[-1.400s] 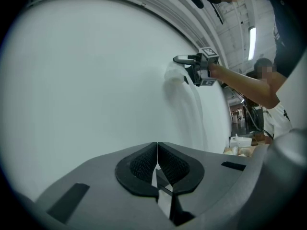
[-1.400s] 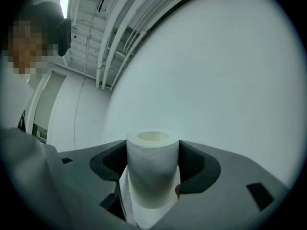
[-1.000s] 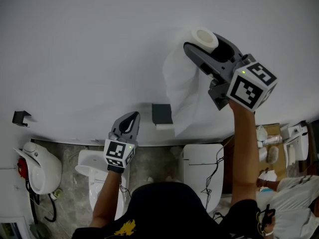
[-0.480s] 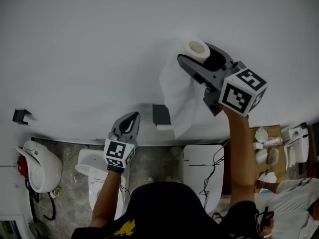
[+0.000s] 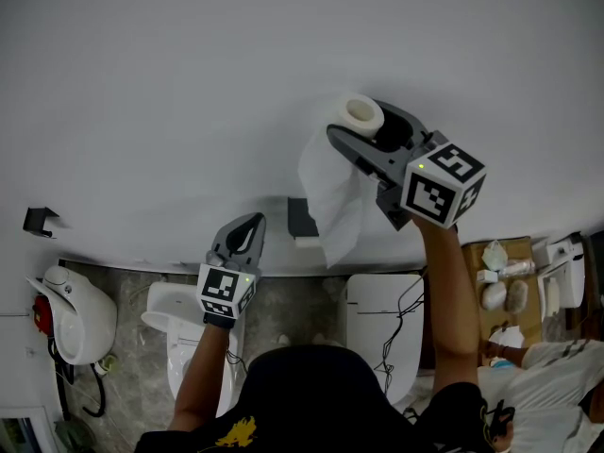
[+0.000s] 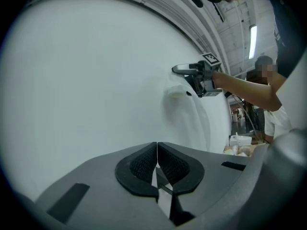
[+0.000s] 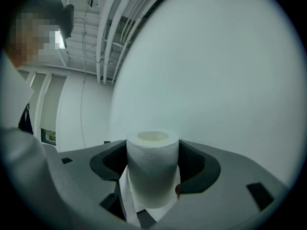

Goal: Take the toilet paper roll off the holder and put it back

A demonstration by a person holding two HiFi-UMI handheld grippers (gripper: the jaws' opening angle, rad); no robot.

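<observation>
Toilet paper roll (image 5: 363,114) sat clamped between the pads of the right tongs (image 5: 366,130), in front of the white wall (image 5: 142,83). It was up and to the right of the dark holder (image 5: 304,217) and apart from it. In the right gripper view we saw the roll (image 7: 152,169) upright w/ its core open at the top. One pad pressed on each side, so the right tongs (image 7: 152,153) were closed on it. A loose tail of paper (image 5: 332,196) hung from the roll. Its lower end overlapped the holder's right edge in the head view; whether it touched, we couldn't tell.

The left tongs (image 5: 247,226) were lower, left of the holder, pointing at the wall. In the left gripper view the left tongs (image 6: 157,152) had their pads (image 6: 141,164) together w/ nothing between them.

Below, a white toilet (image 5: 175,321) stood under the left arm, w/ a second white unit (image 5: 382,310) to its right & a wall basin (image 5: 75,321) at far left; we couldn't see inside any of them. At the right edge a cardboard box (image 5: 517,248) held a few small pale items, too small to name.
</observation>
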